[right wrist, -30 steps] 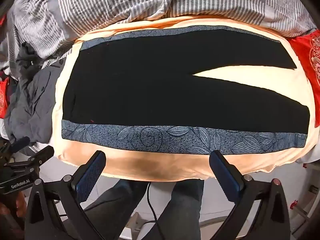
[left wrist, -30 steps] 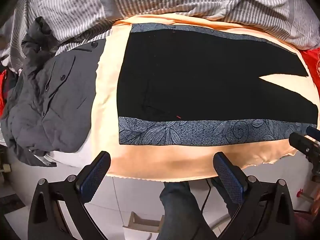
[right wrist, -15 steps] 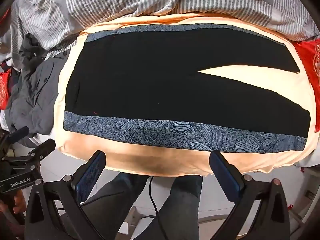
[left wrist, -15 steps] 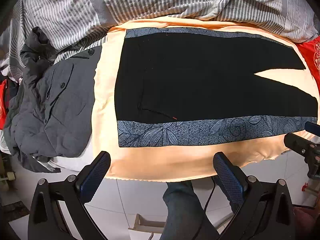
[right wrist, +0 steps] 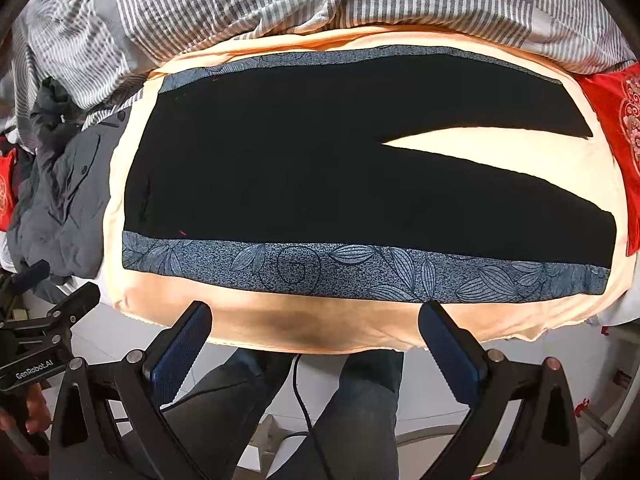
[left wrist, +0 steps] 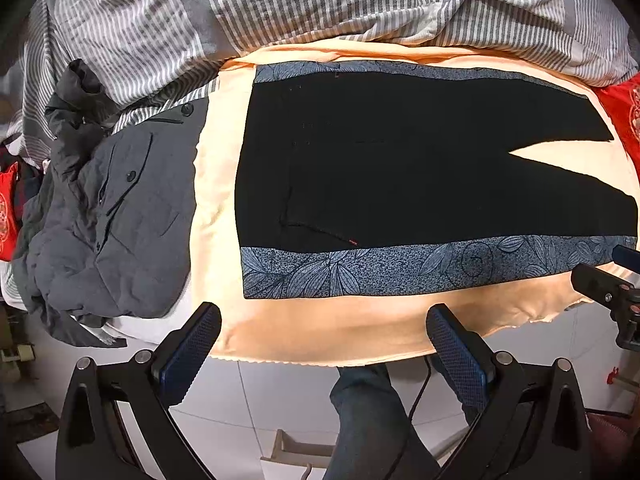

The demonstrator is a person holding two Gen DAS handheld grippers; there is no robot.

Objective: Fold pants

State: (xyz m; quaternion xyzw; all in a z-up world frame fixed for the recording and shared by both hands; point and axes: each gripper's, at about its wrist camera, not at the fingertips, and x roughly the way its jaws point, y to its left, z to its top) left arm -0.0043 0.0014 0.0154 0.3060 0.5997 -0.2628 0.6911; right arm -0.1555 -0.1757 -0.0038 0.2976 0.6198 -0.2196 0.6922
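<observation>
Black pants (left wrist: pixel 400 160) with a blue-grey leaf-patterned side stripe (left wrist: pixel 400 268) lie spread flat on a peach sheet (left wrist: pixel 320 328), waist to the left, legs splayed to the right. They also show in the right wrist view (right wrist: pixel 320 168). My left gripper (left wrist: pixel 324 344) is open and empty, above the bed's near edge, below the waist end. My right gripper (right wrist: pixel 316 340) is open and empty, above the near edge below the middle of the stripe (right wrist: pixel 360 268). Each gripper shows at the other view's edge: the right one in the left wrist view (left wrist: pixel 608 280), the left one in the right wrist view (right wrist: pixel 52 308).
A grey jacket (left wrist: pixel 104 220) is heaped left of the pants. A striped duvet (left wrist: pixel 320 4) lies bunched behind them. A red cushion (right wrist: pixel 616 120) sits at the right end. The person's legs (right wrist: pixel 352 408) and white floor tiles (left wrist: pixel 260 396) are below the bed edge.
Both grippers have drawn back and up a little; the pants sit slightly lower and further in view. The pants have not moved on the sheet.
</observation>
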